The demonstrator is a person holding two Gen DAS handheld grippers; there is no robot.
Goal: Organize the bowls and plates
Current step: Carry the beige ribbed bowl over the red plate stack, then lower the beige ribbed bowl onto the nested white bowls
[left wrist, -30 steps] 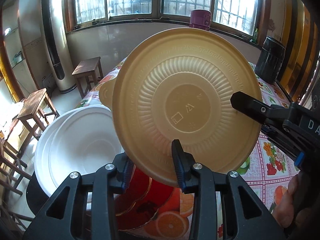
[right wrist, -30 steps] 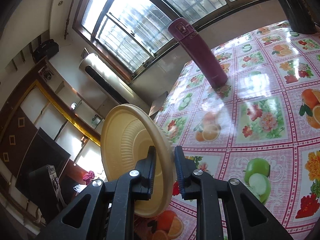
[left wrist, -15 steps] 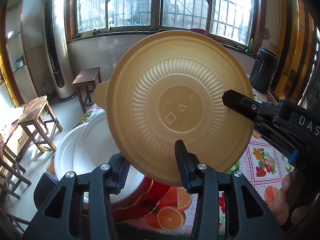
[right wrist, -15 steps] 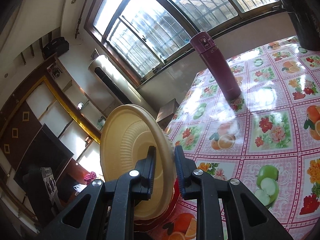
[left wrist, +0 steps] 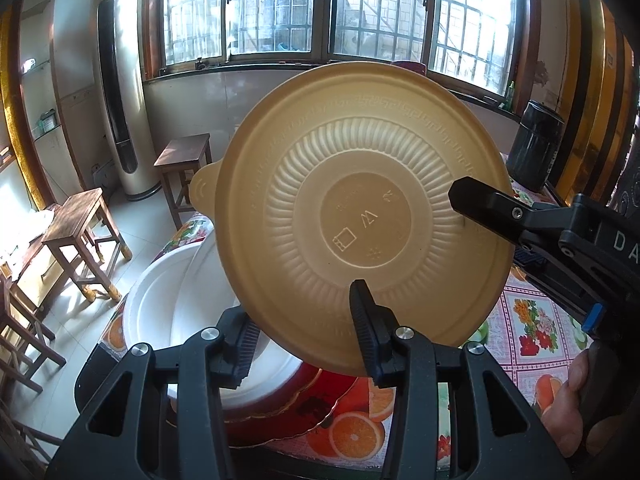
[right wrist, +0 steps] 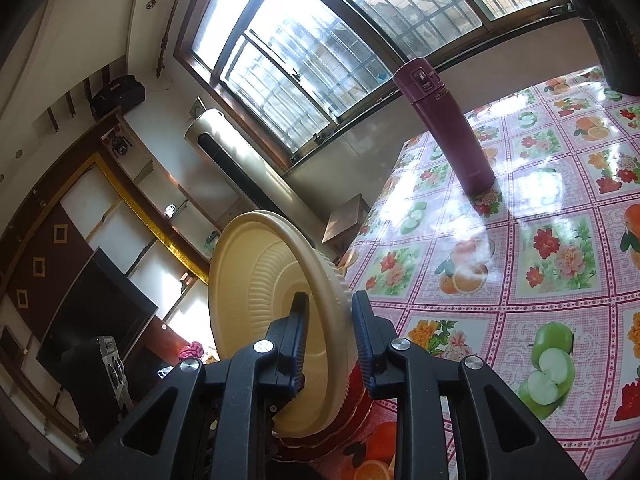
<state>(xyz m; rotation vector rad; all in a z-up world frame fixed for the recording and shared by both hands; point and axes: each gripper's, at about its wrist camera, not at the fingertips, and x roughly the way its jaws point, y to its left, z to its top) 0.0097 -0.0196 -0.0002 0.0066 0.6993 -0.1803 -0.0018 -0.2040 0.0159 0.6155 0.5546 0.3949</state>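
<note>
A tan plastic plate [left wrist: 360, 216] is held upright in the air, its ribbed underside facing the left wrist camera. My right gripper [right wrist: 328, 344] is shut on its rim [right wrist: 336, 320] and shows at the right of the left wrist view [left wrist: 520, 220]. My left gripper [left wrist: 304, 328] is open, its fingers either side of the plate's lower edge and apart from it. Below lie a white plate [left wrist: 176, 320] and a red plate [left wrist: 304, 412] on the table's near corner.
The table has a fruit-and-flower cloth [right wrist: 520, 264]. A maroon flask [right wrist: 448, 128] stands mid-table and a black canister [left wrist: 534, 146] at the far right. Wooden stools [left wrist: 80, 232] stand on the floor to the left, past the table edge.
The tan plate has been lifted higher and away from the white and red plates. Both grippers rose with it; more of the floor and table corner shows.
</note>
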